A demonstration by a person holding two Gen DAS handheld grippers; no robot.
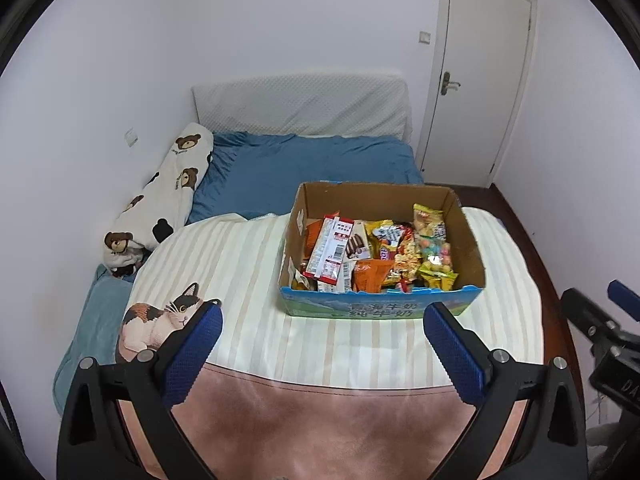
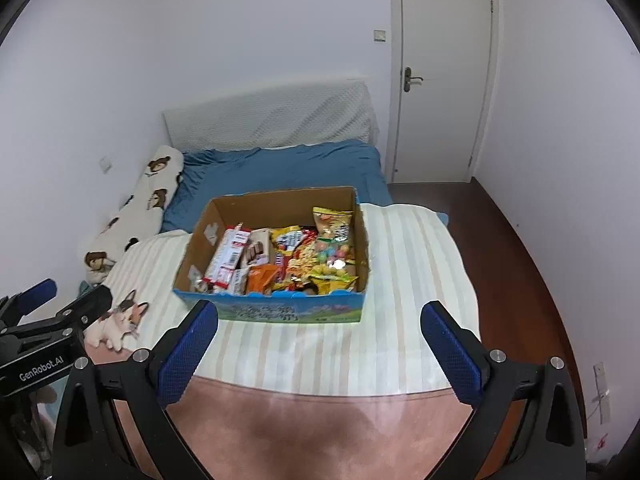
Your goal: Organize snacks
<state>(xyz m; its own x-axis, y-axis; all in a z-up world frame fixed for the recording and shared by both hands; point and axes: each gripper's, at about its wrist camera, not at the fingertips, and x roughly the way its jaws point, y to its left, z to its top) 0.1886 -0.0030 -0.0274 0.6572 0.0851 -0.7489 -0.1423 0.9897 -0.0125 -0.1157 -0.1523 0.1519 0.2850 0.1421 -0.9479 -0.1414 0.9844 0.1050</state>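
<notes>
- The left tongs [image 1: 322, 314] stand wide apart, holding nothing, above the near part of the striped blanket [image 1: 248, 280]; each of the two fingers carries a blue ribbed pad [image 1: 192, 354].
- The right tongs [image 2: 319, 312] are likewise spread wide and hold nothing, just short of the box's near wall.
- One cardboard box [image 1: 380, 308] sits on the striped blanket on the bed: brown inside, with a blue and green printed front bearing Chinese characters.
- The snacks [image 1: 376, 256] lie piled inside the box, too jumbled to count exactly. They include a red and white packet [image 1: 330, 254] leaning at the left, an orange packet [image 1: 370, 274] near the front, and a clear bag of coloured sweets [image 1: 434, 246] at the right.
- One cat print [image 1: 160, 320] shows on the blanket's left edge.
- One long bear-print pillow [image 1: 168, 192] lies along the wall, beside the blue sheet [image 1: 304, 164].
- One white door [image 1: 476, 76] stands shut beyond.
</notes>
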